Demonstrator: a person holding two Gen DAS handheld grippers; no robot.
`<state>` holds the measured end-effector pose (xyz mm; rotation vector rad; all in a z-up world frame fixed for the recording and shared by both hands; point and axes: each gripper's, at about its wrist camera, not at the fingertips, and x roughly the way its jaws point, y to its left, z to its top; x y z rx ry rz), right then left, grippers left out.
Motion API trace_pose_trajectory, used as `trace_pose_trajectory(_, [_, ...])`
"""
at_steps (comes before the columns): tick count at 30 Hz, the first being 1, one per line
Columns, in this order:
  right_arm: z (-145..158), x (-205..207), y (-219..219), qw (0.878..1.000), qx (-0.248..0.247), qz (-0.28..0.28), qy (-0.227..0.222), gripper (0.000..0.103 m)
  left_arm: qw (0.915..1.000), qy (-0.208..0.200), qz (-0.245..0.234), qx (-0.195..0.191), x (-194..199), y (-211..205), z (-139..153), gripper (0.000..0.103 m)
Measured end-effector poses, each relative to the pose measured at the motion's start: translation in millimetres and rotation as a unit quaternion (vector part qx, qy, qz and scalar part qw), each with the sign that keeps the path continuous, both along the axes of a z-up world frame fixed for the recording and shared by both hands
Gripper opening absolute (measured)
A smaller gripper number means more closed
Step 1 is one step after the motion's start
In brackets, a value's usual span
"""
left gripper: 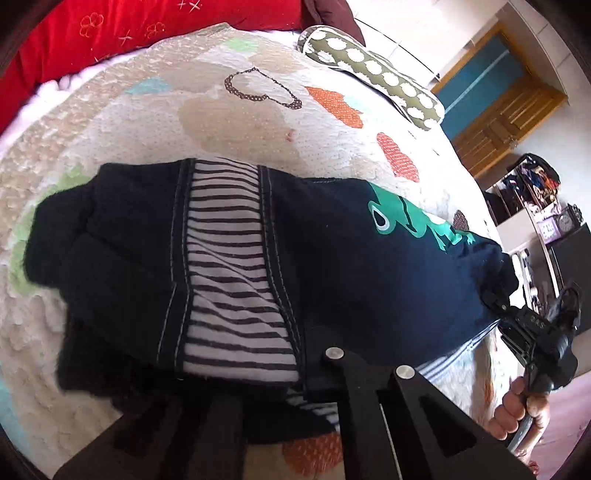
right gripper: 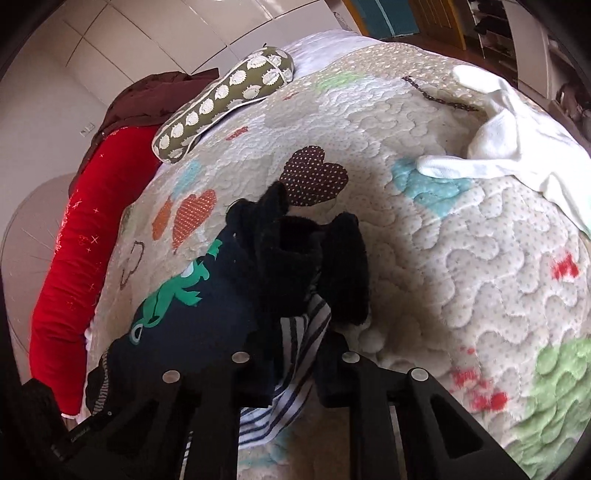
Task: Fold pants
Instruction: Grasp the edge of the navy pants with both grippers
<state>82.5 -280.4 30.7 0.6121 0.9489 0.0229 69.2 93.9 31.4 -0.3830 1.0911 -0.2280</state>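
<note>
Dark navy pants (left gripper: 351,258) with a green frog print (left gripper: 406,218) and a striped lining (left gripper: 225,266) lie bunched on the quilted bedspread (left gripper: 184,122). My left gripper (left gripper: 295,373) is shut on the pants' near edge, with cloth over its left finger. My right gripper (left gripper: 532,332) shows at the right of the left wrist view, held in a hand at the pants' far end. In the right wrist view the right gripper (right gripper: 291,365) is shut on the pants (right gripper: 221,302), with dark cuffs (right gripper: 314,251) and striped lining (right gripper: 295,369) lying between its fingers.
A spotted olive bolster (left gripper: 373,74) and a red pillow (left gripper: 129,33) lie at the head of the bed. A white garment (right gripper: 517,147) lies on the quilt (right gripper: 461,258) to the right. A wooden cabinet (left gripper: 498,110) and cluttered shelves (left gripper: 532,192) stand beyond the bed.
</note>
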Motion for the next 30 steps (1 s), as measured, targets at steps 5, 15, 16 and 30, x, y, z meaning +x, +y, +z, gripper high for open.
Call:
trace_pose_trajectory(5, [7.9,-53.3,-8.7,1.0,0.014,0.002,-0.016,0.013,0.9997,-0.016,-0.011,-0.014,-23.4,7.4,23.0,0.004])
trace_pose_trajectory(15, [-8.0,-139.0,-23.4,1.0,0.012,-0.027,0.006,0.04,0.9999,0.0,0.008,-0.011,-54.9,36.5,12.9,0.009])
trace_pose_trajectory(16, [-6.6,-145.2,-28.4,0.999,0.02,-0.031,0.001,0.044,0.9997,-0.002,0.012,-0.023,-60.7,41.5,13.0,0.009])
trace_pose_trajectory(30, [29.6,-171.5,3.5,0.995,0.036,0.037,-0.08,0.066,0.9946,0.001,0.007,-0.104,-82.8,48.2,24.0,0.027])
